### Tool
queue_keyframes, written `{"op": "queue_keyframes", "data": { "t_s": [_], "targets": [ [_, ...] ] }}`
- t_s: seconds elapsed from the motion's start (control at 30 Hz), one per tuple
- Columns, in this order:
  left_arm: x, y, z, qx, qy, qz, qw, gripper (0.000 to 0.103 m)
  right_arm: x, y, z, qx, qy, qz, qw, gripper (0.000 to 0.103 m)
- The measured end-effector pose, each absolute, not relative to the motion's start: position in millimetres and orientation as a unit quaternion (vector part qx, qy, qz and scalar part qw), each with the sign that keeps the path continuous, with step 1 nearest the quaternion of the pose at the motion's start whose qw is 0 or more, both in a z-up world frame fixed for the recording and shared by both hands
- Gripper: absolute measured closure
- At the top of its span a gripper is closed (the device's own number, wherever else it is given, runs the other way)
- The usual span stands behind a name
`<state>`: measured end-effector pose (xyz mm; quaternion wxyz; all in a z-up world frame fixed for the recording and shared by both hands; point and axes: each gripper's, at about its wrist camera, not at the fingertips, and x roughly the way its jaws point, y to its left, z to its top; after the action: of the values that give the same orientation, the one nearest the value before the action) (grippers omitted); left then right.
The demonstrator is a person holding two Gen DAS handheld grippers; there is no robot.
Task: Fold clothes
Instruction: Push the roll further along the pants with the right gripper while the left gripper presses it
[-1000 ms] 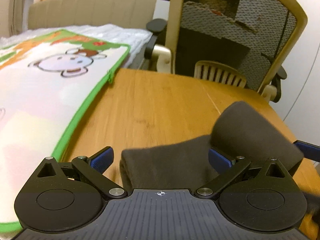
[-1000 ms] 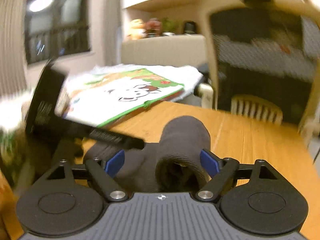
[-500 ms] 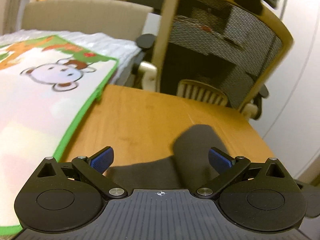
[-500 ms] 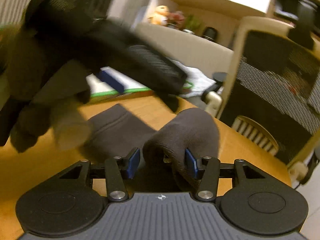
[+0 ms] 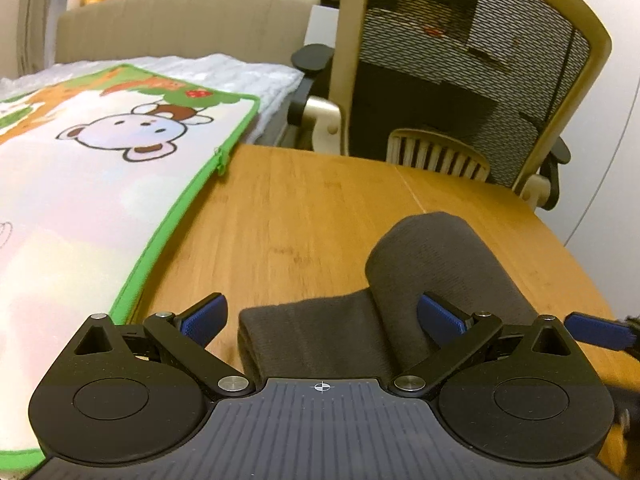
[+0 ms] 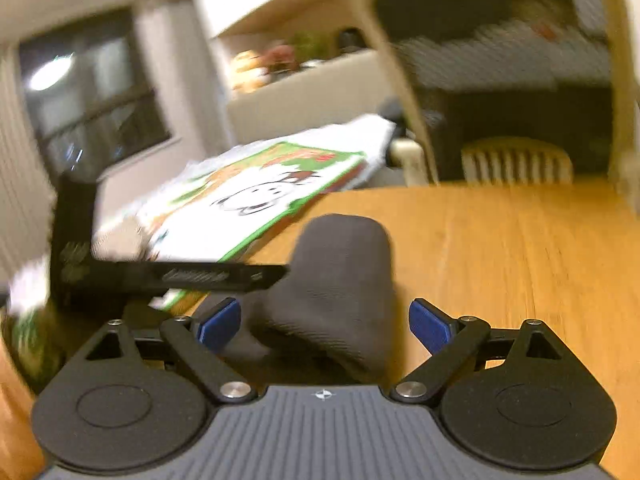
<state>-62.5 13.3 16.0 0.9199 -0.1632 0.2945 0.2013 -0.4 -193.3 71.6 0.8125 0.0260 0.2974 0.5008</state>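
Note:
A dark grey sock-like garment (image 5: 420,300) lies on the wooden table (image 5: 320,208), one end rolled up into a hump. My left gripper (image 5: 320,316) is open, its blue pads either side of the flat part. In the right wrist view the garment (image 6: 336,292) sits between the open fingers of my right gripper (image 6: 324,324), not clamped. The left gripper's black body (image 6: 168,276) shows at the left of that view; a blue tip of the right gripper (image 5: 596,332) shows at the right edge of the left wrist view.
A cartoon-print mat with a green border (image 5: 100,184) covers the table's left side, on white bedding. A mesh office chair (image 5: 460,80) stands behind the table's far edge. The table's right edge (image 5: 580,264) runs close to the garment.
The right gripper was shut on the rolled end of the garment half a second ago and has opened. The left gripper stayed open and shifted slightly over the garment.

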Motion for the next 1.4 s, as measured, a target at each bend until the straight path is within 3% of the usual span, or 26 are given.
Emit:
{"op": "queue_keyframes", "data": {
  "t_s": [0.17,0.2,0.3,0.37,0.53,0.73,0.83,0.97,1.03,1.07,1.1,1.13,1.33,1.37,1.4],
  "targets": [
    [-64.3,17.7,12.5,-0.178,0.297,0.200,0.917,0.000,4.1,-177.3,44.8,0.046,0.356,0.489,0.795,0.015],
    [-64.8,18.8,11.4,-0.179,0.298,0.201,0.916,0.000,2.8,-176.4,40.4,0.043,0.361,0.493,0.791,0.031],
    [-69.0,24.9,11.6,-0.191,0.297,0.204,0.913,0.000,-5.8,-174.3,41.3,0.021,0.347,0.494,0.797,0.055],
    [-73.1,30.5,17.2,-0.202,0.289,0.209,0.912,0.000,-11.6,-177.0,50.7,-0.006,0.326,0.493,0.807,0.065],
    [-79.6,35.3,39.2,-0.216,0.258,0.208,0.918,0.000,-35.8,-176.2,83.6,-0.152,0.205,0.475,0.842,0.067],
    [-71.7,16.7,54.0,-0.196,0.253,0.177,0.931,0.000,-94.6,-149.7,75.5,-0.315,0.093,0.494,0.805,0.067],
    [-63.1,11.4,52.0,-0.180,0.262,0.176,0.932,0.000,-115.8,-143.6,69.5,-0.360,0.067,0.513,0.776,0.076],
    [-55.5,14.8,34.9,-0.163,0.285,0.188,0.926,0.000,-117.9,-143.6,71.2,-0.346,0.084,0.529,0.770,0.075],
    [-59.6,21.8,29.6,-0.181,0.285,0.187,0.922,0.000,-104.1,-150.3,80.4,-0.293,0.122,0.537,0.782,0.057],
    [-62.1,25.2,28.3,-0.191,0.284,0.186,0.921,0.000,-94.4,-155.7,86.0,-0.251,0.148,0.539,0.791,0.031],
    [-64.6,28.6,26.9,-0.200,0.283,0.186,0.919,0.000,-83.6,-161.3,91.2,-0.200,0.177,0.539,0.799,0.015],
    [-66.1,31.1,26.2,-0.207,0.283,0.187,0.918,0.000,-73.4,-165.5,94.4,-0.153,0.206,0.536,0.804,0.012],
    [-70.9,39.5,21.4,-0.243,0.285,0.185,0.909,0.000,-52.7,-153.6,75.4,-0.064,0.292,0.526,0.796,0.007],
    [-70.9,39.5,20.7,-0.245,0.286,0.185,0.908,0.000,-51.0,-150.2,71.5,-0.060,0.293,0.528,0.795,0.014],
    [-71.4,39.1,20.9,-0.245,0.286,0.184,0.908,0.000,-48.9,-146.9,68.1,-0.056,0.295,0.532,0.792,0.034]
  ]
}}
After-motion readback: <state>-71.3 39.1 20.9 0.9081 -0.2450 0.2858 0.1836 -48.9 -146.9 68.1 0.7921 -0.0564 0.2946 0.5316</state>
